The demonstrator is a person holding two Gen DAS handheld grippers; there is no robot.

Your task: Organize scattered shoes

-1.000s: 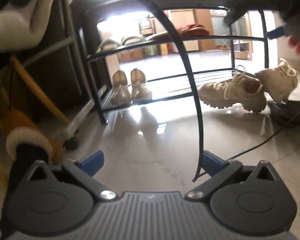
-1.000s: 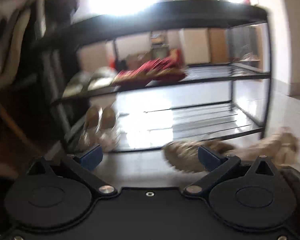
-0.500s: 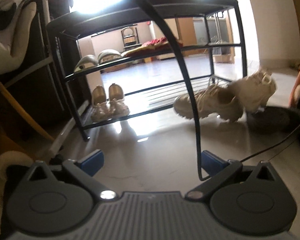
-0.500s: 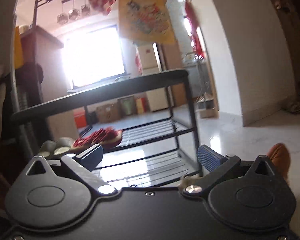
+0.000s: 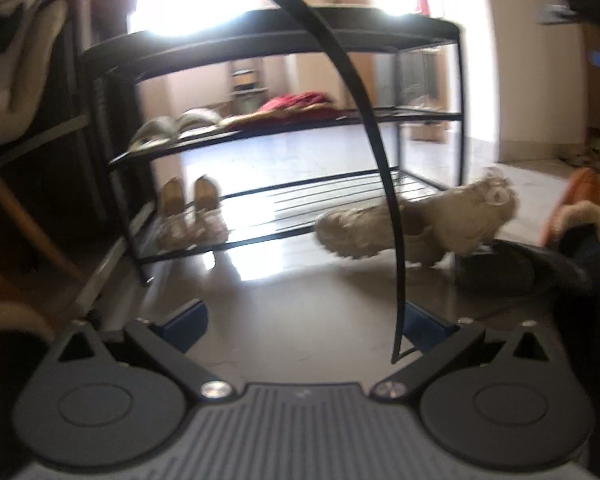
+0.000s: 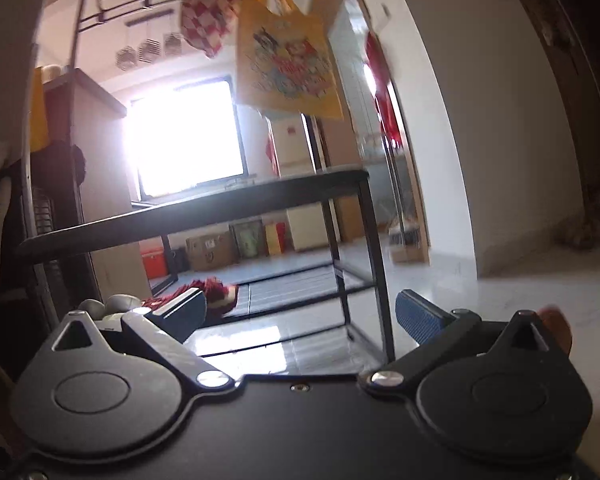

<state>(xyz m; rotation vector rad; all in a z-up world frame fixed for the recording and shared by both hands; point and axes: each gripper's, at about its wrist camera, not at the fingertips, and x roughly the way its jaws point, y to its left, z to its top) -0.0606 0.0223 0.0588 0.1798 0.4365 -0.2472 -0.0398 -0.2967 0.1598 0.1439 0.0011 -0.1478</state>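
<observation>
1. Two cream chunky sneakers lay on the glossy floor, just in front of the right end of the black shoe rack; rear one tipped up against the front one, both blurred.
2. Sat on the rack's lowest wire shelf, at its left end: a pair of beige shoes, side by side, toes toward the camera.
3. Rested on the middle shelf: a grey pair of slippers at left, something red and fuzzy just beside them; seen again from the right wrist as red fluff beside grey toes.
4. Lay flat on the floor right of the sneakers, touching or nearly so: a dark round object; kind not clear.
5. Showed at the far right: an orange fur-trimmed slipper above a dark trouser leg.
6. Crossed the left wrist view from top to bottom: a thin black curved strap.
7. Left tool hovered low over the floor, blue pads wide apart, nothing between them.
8. Right tool pointed higher, toward the rack's right end and a bright window; fingers likewise spread wide, gripping nothing.
9. Hung overhead in the right wrist view: a yellow printed tote bag and a red-checked cloth.
</observation>
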